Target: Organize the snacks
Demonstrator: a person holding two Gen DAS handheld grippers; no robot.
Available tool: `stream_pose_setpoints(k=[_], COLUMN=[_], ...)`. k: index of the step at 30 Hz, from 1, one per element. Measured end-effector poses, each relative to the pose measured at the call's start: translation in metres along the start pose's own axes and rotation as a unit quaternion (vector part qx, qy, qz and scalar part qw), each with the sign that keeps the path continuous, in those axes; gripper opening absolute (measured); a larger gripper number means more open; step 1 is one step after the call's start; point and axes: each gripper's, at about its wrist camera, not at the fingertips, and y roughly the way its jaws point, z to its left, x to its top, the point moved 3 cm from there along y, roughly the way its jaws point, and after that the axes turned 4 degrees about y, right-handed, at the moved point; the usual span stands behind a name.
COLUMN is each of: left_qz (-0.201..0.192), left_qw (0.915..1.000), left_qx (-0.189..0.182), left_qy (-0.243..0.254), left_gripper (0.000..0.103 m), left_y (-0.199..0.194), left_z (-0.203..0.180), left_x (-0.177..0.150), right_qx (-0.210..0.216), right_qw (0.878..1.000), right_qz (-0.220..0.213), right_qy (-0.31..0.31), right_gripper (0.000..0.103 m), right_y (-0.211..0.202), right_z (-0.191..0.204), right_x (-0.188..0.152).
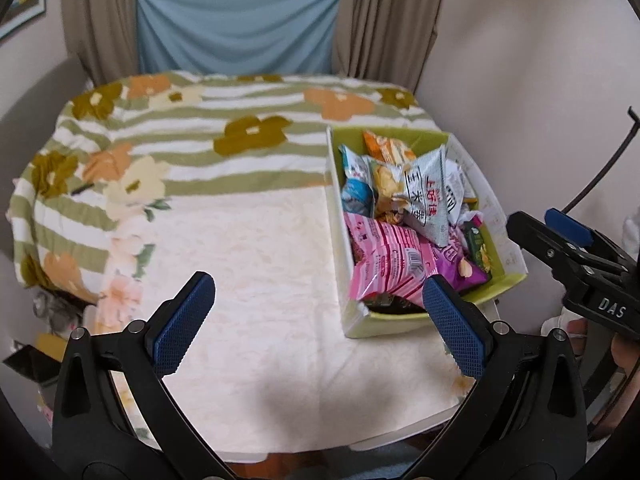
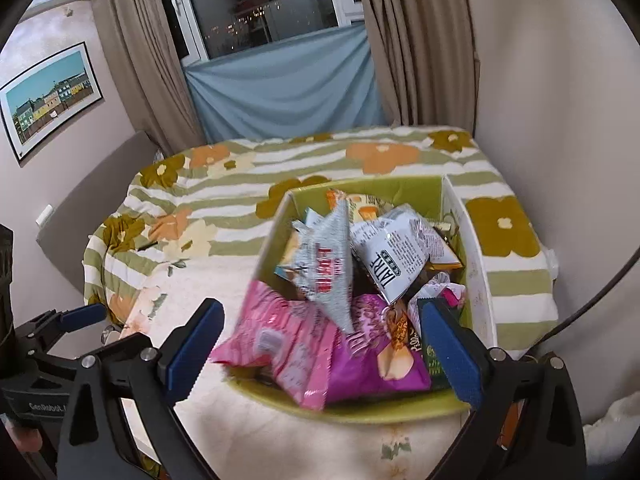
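Green box point(image 1: 362, 322) full of snack bags point(image 1: 386, 268) sits at desk point(image 1: 260, 280) right edge. Left tongs point(image 1: 318, 322) spread apart, empty, beside box. Right tongs point(image 2: 320, 350) spread apart, straddling box's near end, gripping nothing.

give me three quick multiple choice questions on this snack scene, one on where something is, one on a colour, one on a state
1. Where are the snack packets?
A. spread over the tablecloth
B. piled in the green box
C. on the floor

2. What colour is the big packet at the box's near end?
A. pink
B. black
C. brown

3. How do the left gripper's fingers stand?
A. shut on a packet
B. shut on nothing
C. open, holding nothing

Answers:
1 B, the snack packets fill the green box.
2 A, the pink packet lies nearest.
3 C, the left gripper has its fingers spread apart over the tablecloth.
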Motion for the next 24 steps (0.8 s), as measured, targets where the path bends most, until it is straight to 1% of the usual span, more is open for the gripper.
stream_pose_setpoints(k=[2, 5, 6, 12, 16, 20, 24], left_qz=[-0.018, -0.05, -0.058, -0.113, -0.126, -0.128, -0.127], left_qw=[0.9998, 0.9987, 0.9982, 0.9924, 0.99, 0.9894, 0.9896], left_qx=[0.002, 0.009, 0.013, 0.049, 0.062, 0.067, 0.065], left_qy=[0.0, -0.004, -0.004, 0.006, 0.012, 0.015, 0.017], left_gripper=[0.103, 0.103, 0.103, 0.103, 0.103, 0.103, 0.103], left_y=[-0.024, -0.058, -0.067, -0.126, -0.146, -0.154, -0.158], left_z=[0.008, 0.02, 0.023, 0.037, 0.04, 0.041, 0.04], left_x=[-0.005, -0.012, -0.014, -0.037, -0.055, -0.072, -0.081], right_qx=[-0.002, -0.018, -0.027, -0.083, -0.094, -0.096, -0.097], right_qw=[1.0, 0.999, 0.999, 0.994, 0.993, 0.993, 0.993], right_qz=[-0.014, -0.03, -0.038, -0.055, -0.06, -0.058, -0.062], right_qy=[-0.001, -0.006, -0.01, -0.036, -0.033, -0.025, -0.021], right_gripper=[0.099, 0.1, 0.102, 0.102, 0.102, 0.102, 0.102], right_y=[-0.022, -0.05, -0.062, -0.101, -0.117, -0.125, -0.131], right_z=[0.013, 0.028, 0.034, 0.057, 0.063, 0.065, 0.07], right_x=[-0.003, -0.01, -0.014, -0.036, -0.051, -0.064, -0.071])
